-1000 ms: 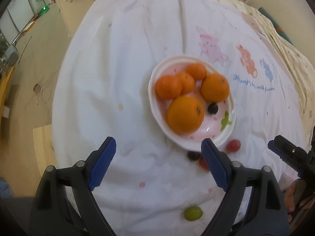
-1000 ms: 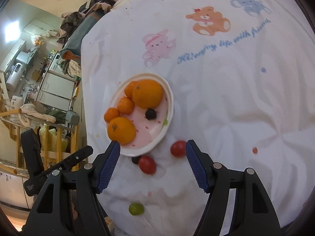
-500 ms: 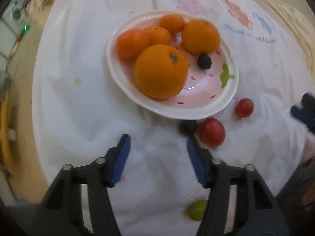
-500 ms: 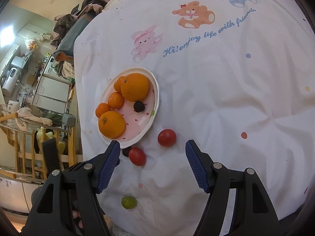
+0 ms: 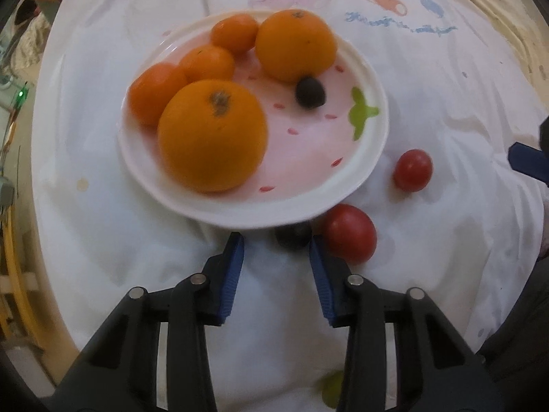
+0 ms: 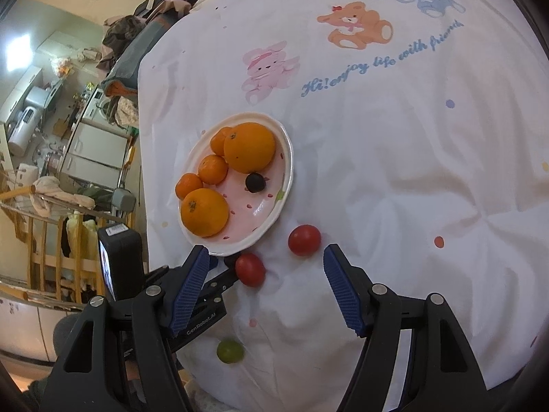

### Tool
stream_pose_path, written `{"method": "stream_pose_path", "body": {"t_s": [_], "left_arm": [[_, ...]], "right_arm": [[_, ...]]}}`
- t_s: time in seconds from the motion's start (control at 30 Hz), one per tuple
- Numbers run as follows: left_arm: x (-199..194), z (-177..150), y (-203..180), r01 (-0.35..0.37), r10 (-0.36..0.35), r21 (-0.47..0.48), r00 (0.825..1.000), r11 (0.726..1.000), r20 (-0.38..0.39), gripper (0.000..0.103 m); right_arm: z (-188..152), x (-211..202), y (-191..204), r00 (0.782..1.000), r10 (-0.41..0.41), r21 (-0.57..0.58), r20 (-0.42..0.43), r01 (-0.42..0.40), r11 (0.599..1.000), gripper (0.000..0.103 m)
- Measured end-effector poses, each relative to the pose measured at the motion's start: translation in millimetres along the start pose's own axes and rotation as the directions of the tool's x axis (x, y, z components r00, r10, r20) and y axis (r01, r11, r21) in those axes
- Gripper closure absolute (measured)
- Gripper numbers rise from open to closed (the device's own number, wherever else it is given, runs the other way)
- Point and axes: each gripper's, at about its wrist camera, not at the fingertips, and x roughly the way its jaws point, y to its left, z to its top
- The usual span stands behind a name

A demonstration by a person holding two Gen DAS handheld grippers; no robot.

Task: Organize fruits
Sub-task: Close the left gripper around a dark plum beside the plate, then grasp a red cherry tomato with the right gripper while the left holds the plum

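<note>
Fruits are split between the pink-and-white plate [image 5: 372, 158] and the white printed cloth [image 5: 446, 79] around it. On the plate sit two large oranges [image 5: 212, 135], three smaller mandarins [image 5: 207, 61] and one dark grape [image 5: 310, 92], which suggests the plate is the collecting spot. Loose on the cloth, seen from the left wrist with the plate as the dial, lie a dark grape [image 5: 293, 236] tucked against the rim at about 5 o'clock, a larger cherry tomato [image 5: 350, 232] touching it just beyond, and a smaller cherry tomato [image 5: 411, 170] near 4 o'clock. A green grape [image 6: 230, 351] lies well apart, close to the cloth's near edge.

My reading is that the loose dark grape is the current target. The left gripper [image 5: 276, 240] points steeply down at it and its jaws are closing, with the grape toward the right-hand finger [image 5: 317, 267] at the tips; the pads do not look to be pressing yet. The tomato crowding that finger could get nudged.

The right gripper [image 6: 266, 257] hangs at a slant with its jaws open and empty, the two tomatoes lying beyond its tips.
</note>
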Motion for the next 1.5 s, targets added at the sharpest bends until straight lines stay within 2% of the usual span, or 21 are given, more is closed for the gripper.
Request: {"method": "stream_pose_path", "body": {"t_s": [0.13, 0.23, 0.53, 0.8, 0.9, 0.97, 1.1, 1.2, 1.5], "left_arm": [[4, 7, -6, 0.001, -0.001, 0.017, 1.0, 1.0, 0.015, 0.068], [8, 11, -4, 0.034, -0.034, 0.007, 0.999, 0.999, 0.006, 0.085], [2, 8, 14, 0.094, -0.095, -0.067, 0.995, 0.993, -0.016, 0.086], [-25, -17, 32, 0.074, -0.077, -0.149, 0.997, 0.986, -0.01, 0.086], [-38, -21, 45, 0.051, -0.053, -0.217, 0.999, 0.975, -0.004, 0.086], [-50, -25, 54, 0.063, -0.059, -0.25, 0.998, 0.966, 0.021, 0.086], [-68, -30, 66, 0.059, -0.044, -0.291, 0.997, 0.955, 0.057, 0.086], [-76, -29, 74, 0.063, -0.04, -0.323, 0.996, 0.944, 0.077, 0.086], [-70, -20, 80, 0.031, 0.002, -0.367, 0.996, 0.93, 0.089, 0.086]], "right_arm": [[0, 3, 2, 1.0, 0.0, -0.006, -0.012, 0.0, 1.0, 0.031], [1, 5, 3, 1.0, -0.001, -0.011, -0.015, 0.001, 1.0, 0.031], [2, 6, 2, 1.0, -0.008, -0.007, -0.018, 0.008, 1.0, 0.031], [1, 18, 3, 0.998, -0.037, -0.014, -0.04, 0.037, 0.999, 0.031], [-1, 28, 4, 0.997, -0.027, -0.009, -0.067, 0.027, 1.0, 0.031], [-3, 37, 7, 0.995, -0.017, -0.011, -0.095, 0.016, 1.0, 0.031], [-7, 55, 22, 0.99, -0.064, -0.084, -0.127, 0.053, 0.995, 0.032], [-10, 69, 37, 0.985, -0.123, -0.168, -0.12, 0.102, 0.98, 0.032], [-23, 103, 53, 0.964, -0.213, -0.302, -0.157, 0.158, 0.94, 0.039]]}}
